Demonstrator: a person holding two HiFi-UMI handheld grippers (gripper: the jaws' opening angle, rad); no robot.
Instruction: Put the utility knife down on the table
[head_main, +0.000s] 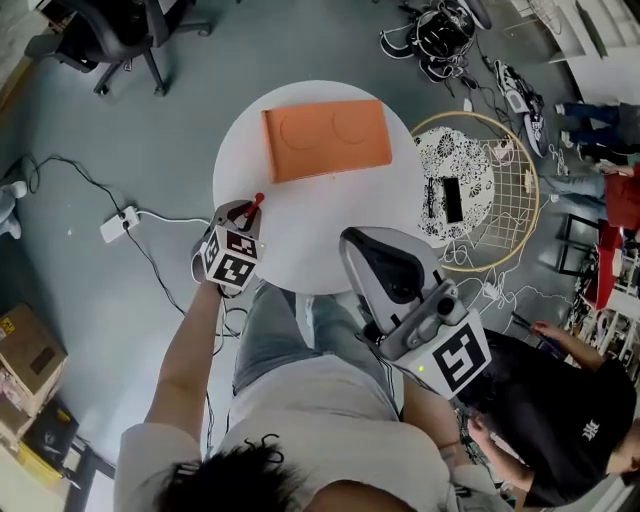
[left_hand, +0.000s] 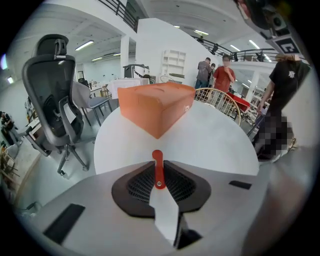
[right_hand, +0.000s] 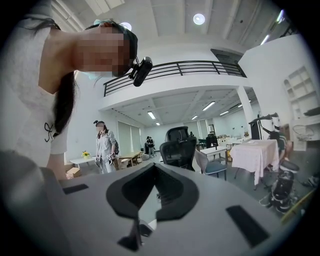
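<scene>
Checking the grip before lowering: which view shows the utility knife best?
Left gripper view: the utility knife sits pinched between the jaws of the left gripper. Head view shows only its red tip; right gripper view misses it.

Flat box (head_main: 326, 139) on the far half of the surface (head_main: 300, 250). Left tongs (head_main: 252, 206) at its near-left edge, utility knife (head_main: 258, 200) between them. Wire rack (head_main: 520, 190) on the floor, right.

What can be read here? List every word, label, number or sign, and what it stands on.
No text is readable.
White print on a bystander's black shirt: too small to read.
Left marker cube and right marker cube: square code patterns only, no words.
</scene>
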